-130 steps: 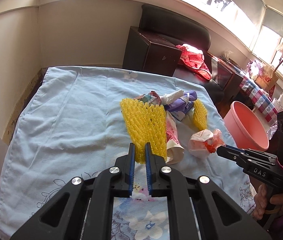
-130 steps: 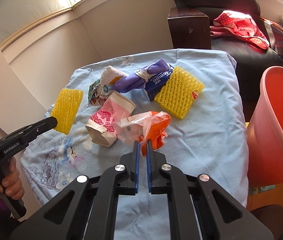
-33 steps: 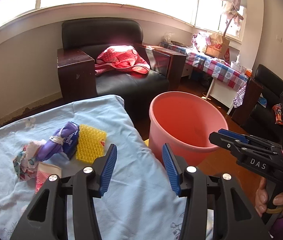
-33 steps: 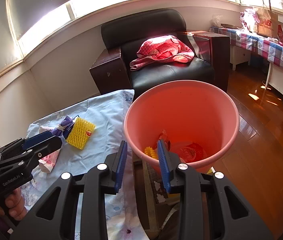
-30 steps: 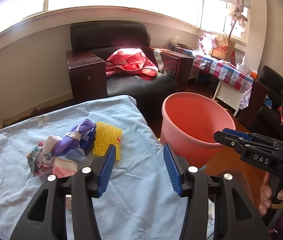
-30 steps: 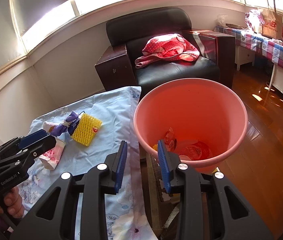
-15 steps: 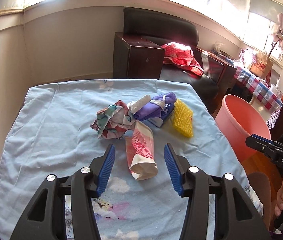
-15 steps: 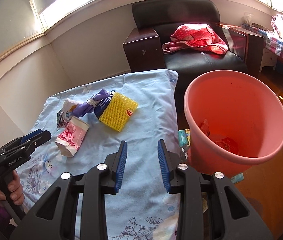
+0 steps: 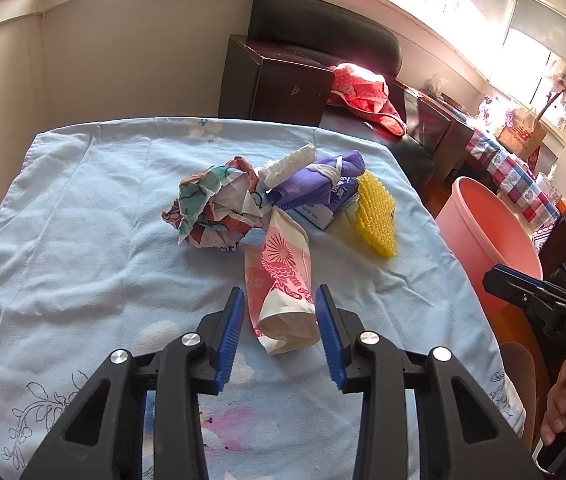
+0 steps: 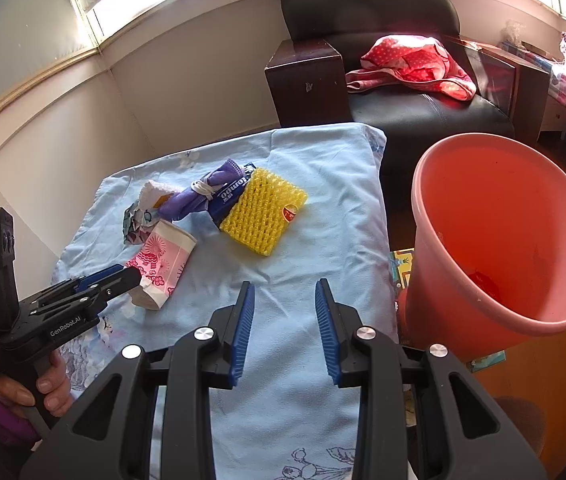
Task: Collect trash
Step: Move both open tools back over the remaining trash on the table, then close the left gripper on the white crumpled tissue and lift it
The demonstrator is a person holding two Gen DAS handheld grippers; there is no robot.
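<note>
- Your left gripper (image 9: 279, 332) is closing around the squashed pink paper cup (image 9: 281, 284) at lower centre of its view, but the pads aren't biting yet. Go low on the crumpled white end.
- It's thin, flattened paper, so squeeze gently.
- Your right gripper (image 10: 285, 328) is spread, nothing in it, over the blue cloth (image 10: 323, 240).
- Yellow foam net (image 10: 263, 216) sits centre frame, soft and squishy. Pink plastic bucket (image 10: 443, 280) is on the right.

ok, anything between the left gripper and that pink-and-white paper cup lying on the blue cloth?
Nothing visible. The flattened pink-and-white paper cup already lies between the closing jaws of the left gripper, its near end at the blue pads. The crumpled printed paper sits beyond it.
</note>
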